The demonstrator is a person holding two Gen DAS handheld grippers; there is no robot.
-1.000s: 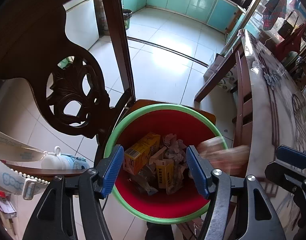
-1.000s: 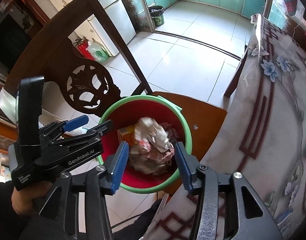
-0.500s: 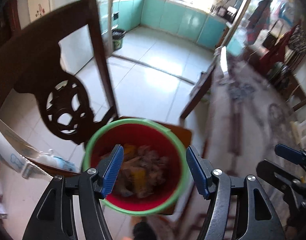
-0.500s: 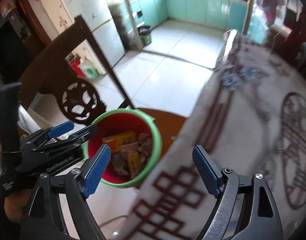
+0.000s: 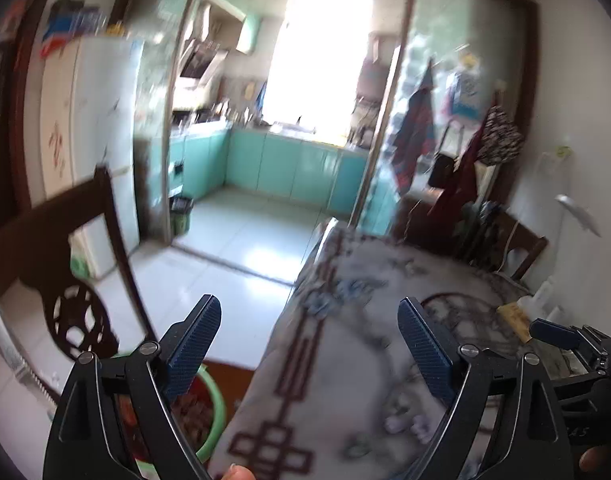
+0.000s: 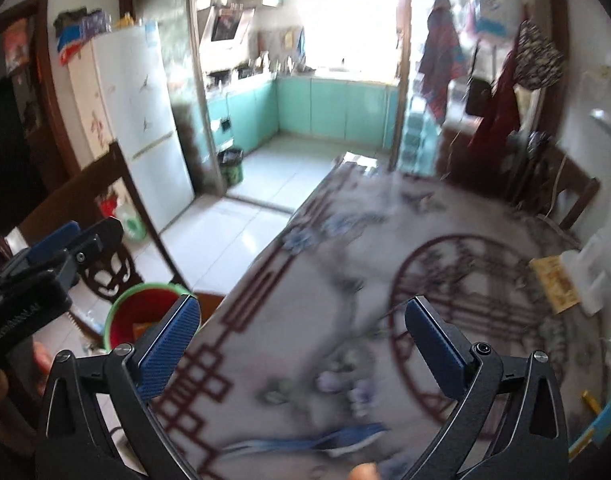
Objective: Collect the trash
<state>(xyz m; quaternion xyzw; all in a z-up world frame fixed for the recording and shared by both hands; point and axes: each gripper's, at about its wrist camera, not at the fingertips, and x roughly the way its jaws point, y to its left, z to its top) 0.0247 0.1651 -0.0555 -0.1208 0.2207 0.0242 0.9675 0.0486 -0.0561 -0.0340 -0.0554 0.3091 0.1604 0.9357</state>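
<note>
Both pairs of blue-padded fingers stand wide apart and are opening further, with nothing between them. Farthest left, a dark carved wooden chair (image 5: 77, 312) stands on the pale tiled floor (image 5: 233, 256), its back rising in front of a white fridge (image 6: 141, 120). Just below it sits the red bin with a green rim (image 6: 145, 312), holding trash that looks like crumpled paper and a yellow box, though blur makes that hard to confirm; in the left wrist view the bin shows behind the left finger (image 5: 193, 344) of the left gripper (image 5: 309, 352). In the right wrist view the left gripper (image 6: 65, 248) hangs above and left of the bin, beside the chair back. Next comes the table under a cloth with dark red patterns (image 6: 345, 280), over whose near edge both grippers point. The right gripper (image 6: 301, 344) hangs over the cloth, a blurred blue streak (image 6: 305, 444) low between its arms. Toward the right edge of the table lie a yellow box (image 6: 553, 284) just beside a white container (image 6: 589, 276), and a small yellow piece (image 6: 591, 400) near a blue-green item (image 6: 601, 420). Behind everything, turquoise kitchen cabinets (image 5: 281, 168) line the back room, and clothes hang on the right wall (image 6: 517, 80).
</note>
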